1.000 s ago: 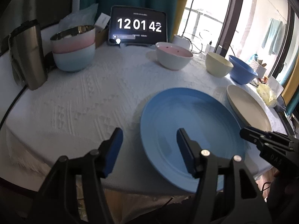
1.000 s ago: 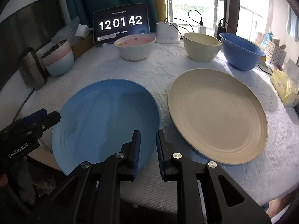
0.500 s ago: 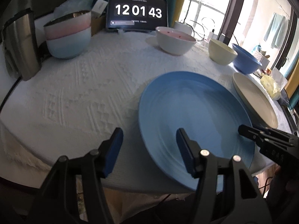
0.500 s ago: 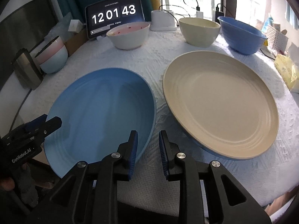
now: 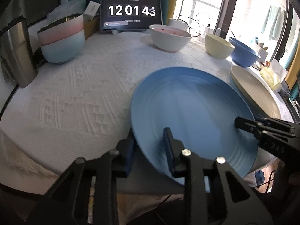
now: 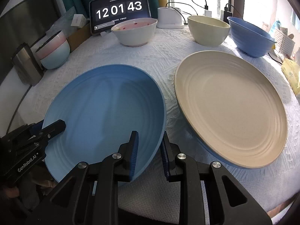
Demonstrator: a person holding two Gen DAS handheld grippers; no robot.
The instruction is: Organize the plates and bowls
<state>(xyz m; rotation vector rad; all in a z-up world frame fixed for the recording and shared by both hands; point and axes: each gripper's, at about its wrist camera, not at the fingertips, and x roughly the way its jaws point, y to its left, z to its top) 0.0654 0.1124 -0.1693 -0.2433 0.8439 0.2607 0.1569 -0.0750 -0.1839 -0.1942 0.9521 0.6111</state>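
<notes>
A large blue plate [image 5: 193,112] [image 6: 105,112] lies at the table's near edge, its near rim lifted and tilted. My left gripper [image 5: 149,148] has its fingers on either side of the plate's left near rim, closing on it. My right gripper [image 6: 149,150] straddles the plate's right near rim, one finger above and one below. A beige plate [image 6: 230,105] [image 5: 255,95] sits to the right on another blue plate. A white-pink bowl [image 6: 135,31], a beige bowl [image 6: 208,30] and a blue bowl [image 6: 251,36] stand at the back.
Two stacked pink and pale blue bowls [image 5: 61,41] and a steel cup [image 5: 16,52] stand at the far left. A tablet clock [image 5: 131,13] is at the back. A yellow packet [image 6: 290,73] lies at the right edge. White cloth [image 5: 75,93] covers the table.
My left gripper has narrowed around the blue plate's rim. My right gripper has opened slightly and slid onto the rim. The plate's near edge has tipped up.
</notes>
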